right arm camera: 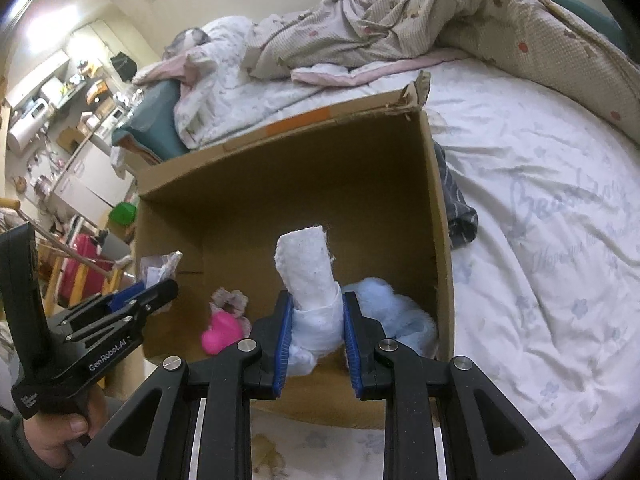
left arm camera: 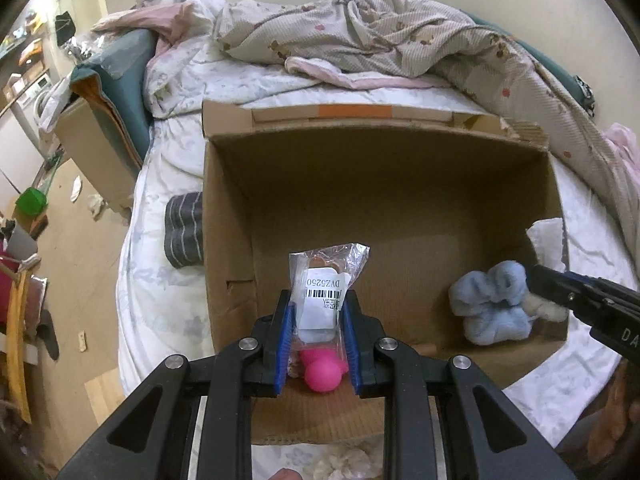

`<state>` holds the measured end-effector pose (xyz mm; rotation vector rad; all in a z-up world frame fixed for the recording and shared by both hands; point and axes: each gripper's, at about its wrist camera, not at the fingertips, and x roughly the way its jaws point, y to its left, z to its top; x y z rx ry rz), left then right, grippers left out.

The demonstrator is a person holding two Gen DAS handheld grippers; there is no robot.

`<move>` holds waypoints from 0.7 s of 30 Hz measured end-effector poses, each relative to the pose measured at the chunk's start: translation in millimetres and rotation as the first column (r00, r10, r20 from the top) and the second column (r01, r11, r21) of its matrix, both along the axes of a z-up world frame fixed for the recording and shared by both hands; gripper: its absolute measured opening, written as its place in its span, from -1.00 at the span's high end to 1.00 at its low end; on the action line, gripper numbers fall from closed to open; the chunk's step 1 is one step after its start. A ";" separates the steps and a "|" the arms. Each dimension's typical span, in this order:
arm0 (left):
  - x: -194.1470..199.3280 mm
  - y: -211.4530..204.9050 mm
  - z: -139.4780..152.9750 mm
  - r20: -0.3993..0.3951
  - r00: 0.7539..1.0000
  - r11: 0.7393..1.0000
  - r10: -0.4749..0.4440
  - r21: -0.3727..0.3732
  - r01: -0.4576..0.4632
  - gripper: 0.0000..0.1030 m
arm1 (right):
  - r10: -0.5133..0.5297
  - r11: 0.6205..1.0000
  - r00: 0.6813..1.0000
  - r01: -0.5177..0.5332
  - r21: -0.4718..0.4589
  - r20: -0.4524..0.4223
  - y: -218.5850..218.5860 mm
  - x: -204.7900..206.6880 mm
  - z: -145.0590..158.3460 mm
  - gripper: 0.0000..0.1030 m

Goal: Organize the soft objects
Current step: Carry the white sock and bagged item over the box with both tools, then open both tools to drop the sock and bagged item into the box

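An open cardboard box [left arm camera: 248,264] [right arm camera: 436,208] sits on the bed. My left gripper [left arm camera: 319,304] is shut on a clear plastic bag [left arm camera: 324,280] with a barcode label, held over the box's near left part; a pink soft toy [left arm camera: 322,372] [right arm camera: 218,334] lies below it on the box floor. My right gripper [right arm camera: 316,304] is shut on a white rolled cloth [right arm camera: 310,276], held over the box's right side. A light blue plush [left arm camera: 490,308] [right arm camera: 400,320] lies in the box's right corner.
A rumpled beige quilt [left arm camera: 400,32] and a pink-edged blanket lie at the bed's far side. A dark striped cloth [left arm camera: 184,232] lies left of the box, another [right arm camera: 456,204] right of it. A cluttered floor and shelves are at the left. White bedsheet [right arm camera: 540,240] stretches right.
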<state>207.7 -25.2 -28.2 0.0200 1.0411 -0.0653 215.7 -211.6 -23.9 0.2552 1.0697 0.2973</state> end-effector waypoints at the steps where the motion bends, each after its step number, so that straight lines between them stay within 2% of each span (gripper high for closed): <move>1: 0.6 1.2 -1.4 -0.004 1.000 1.000 0.003 -0.004 -0.003 0.59 | 0.001 1.000 1.000 -0.001 -0.005 -0.003 0.4 1.3 -1.7 0.50; 9: 3.4 7.2 -10.1 -0.049 0.998 0.998 0.029 -0.051 -0.031 0.59 | -0.004 1.000 1.000 0.004 0.006 -0.014 -0.4 2.7 -6.1 0.50; 21: 0.2 2.4 -7.9 -0.030 1.000 0.999 0.007 -0.047 -0.008 0.56 | -0.001 1.000 1.000 0.001 0.021 -0.031 3.9 4.3 -10.1 0.49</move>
